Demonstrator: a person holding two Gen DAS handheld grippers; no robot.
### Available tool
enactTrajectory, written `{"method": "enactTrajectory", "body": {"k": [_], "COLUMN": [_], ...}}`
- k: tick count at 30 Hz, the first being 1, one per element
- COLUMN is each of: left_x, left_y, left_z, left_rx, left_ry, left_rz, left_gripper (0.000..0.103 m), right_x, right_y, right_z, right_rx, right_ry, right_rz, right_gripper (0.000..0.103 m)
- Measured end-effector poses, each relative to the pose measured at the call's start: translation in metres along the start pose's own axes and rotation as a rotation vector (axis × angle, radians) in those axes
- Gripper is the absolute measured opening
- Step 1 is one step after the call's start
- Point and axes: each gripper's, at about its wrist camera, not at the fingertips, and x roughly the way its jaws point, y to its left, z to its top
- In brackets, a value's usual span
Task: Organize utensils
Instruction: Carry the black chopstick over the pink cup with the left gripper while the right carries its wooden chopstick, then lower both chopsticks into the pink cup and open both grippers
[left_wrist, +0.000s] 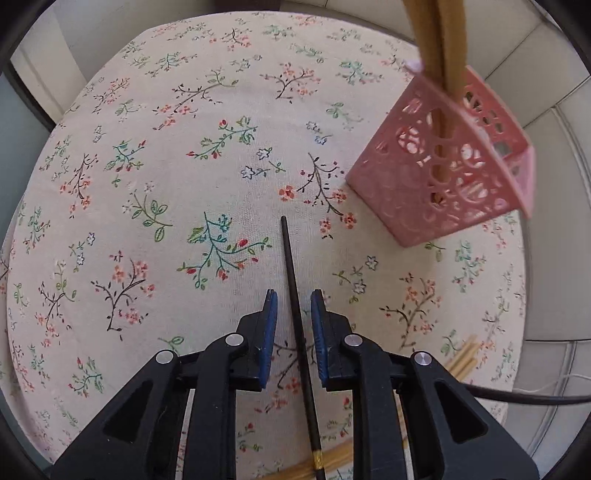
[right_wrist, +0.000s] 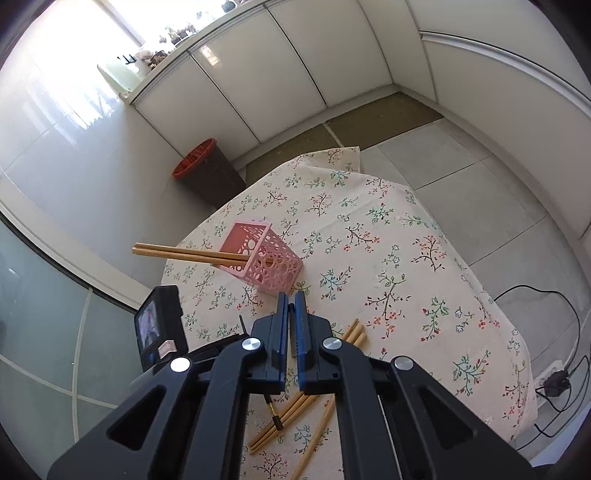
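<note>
Chopsticks lay nearest in both views. A black chopstick (left_wrist: 295, 295) rested on the floral tablecloth (left_wrist: 147, 184), its long axis running almost straight away from the left wrist camera, thin tip far and gold-banded butt near. The left gripper (left_wrist: 293, 299) straddled it with its blue pads slightly parted, and neither pad touched the stick. At the near edge a loose bunch of wooden chopsticks (right_wrist: 284, 417) lay scattered on the cloth, mostly slanting up to the right in the right wrist view, and the butt of the black one crossed them. The right gripper (right_wrist: 292, 299) hung above them with its jaws closed and nothing between them. Farther off, the pink openwork basket (right_wrist: 266, 258) stood on the cloth, well apart from the scattered bunch. It held two wooden chopsticks (right_wrist: 177, 253), their thin ends inside and their thick ends leaning out over the rim. Beyond the table stood a brown bin (right_wrist: 210, 170) with an orange rim.
</note>
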Motion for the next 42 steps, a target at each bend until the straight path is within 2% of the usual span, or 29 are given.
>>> {"method": "enactTrajectory", "body": {"k": [1,2,3,7,11,13,18,25,30,36,42], "left_x": [-0.001,0.001,0.0,-0.013,-0.064,-0.093,-0.152,-0.205,-0.232,-0.255,-0.26], "left_y": [-0.005,-0.01,-0.014,0.003,0.03,0.038,0.036,0.021,0.017,0.016,0.017], "left_z": [0.002,0.004,0.005,0.003,-0.01,-0.02,-0.046,-0.063,-0.055,-0.045,-0.031], "left_rx": [0.02,0.05,0.079,0.073,0.095,0.123,0.172,0.198,0.22,0.228,0.225], "left_ry": [-0.035,-0.036,-0.043,-0.056,-0.144,-0.189,-0.3,-0.406,-0.472,-0.521,-0.544], "left_rz": [0.032,0.066,0.066,-0.014,-0.123,-0.153,-0.18,-0.208,-0.216,-0.229,-0.243], "left_gripper": [0.018,0.011,0.005,0.003,0.003,0.003,0.003,0.003,0.003,0.003,0.003], "right_x": [0.002,0.003,0.005,0.006,0.0,-0.004,-0.019,-0.049,-0.064,-0.08,-0.068], "right_y": [-0.001,-0.001,0.0,0.002,0.009,0.014,0.022,0.038,0.05,0.072,0.096], "right_z": [0.003,0.005,0.008,0.012,0.011,0.01,0.01,0.023,0.047,0.085,0.115], "right_rx": [-0.005,-0.01,-0.015,-0.038,-0.068,-0.09,-0.116,-0.141,-0.14,-0.154,-0.178], "right_ry": [0.003,0.006,0.009,0.011,0.003,0.0,-0.019,-0.067,-0.103,-0.186,-0.233], "right_rz": [0.001,0.003,0.004,0.012,0.023,0.024,0.023,0.019,0.03,0.048,0.053], "right_gripper": [0.004,0.004,0.004,0.004,0.004,0.004,0.004,0.004,0.004,0.004,0.004]}}
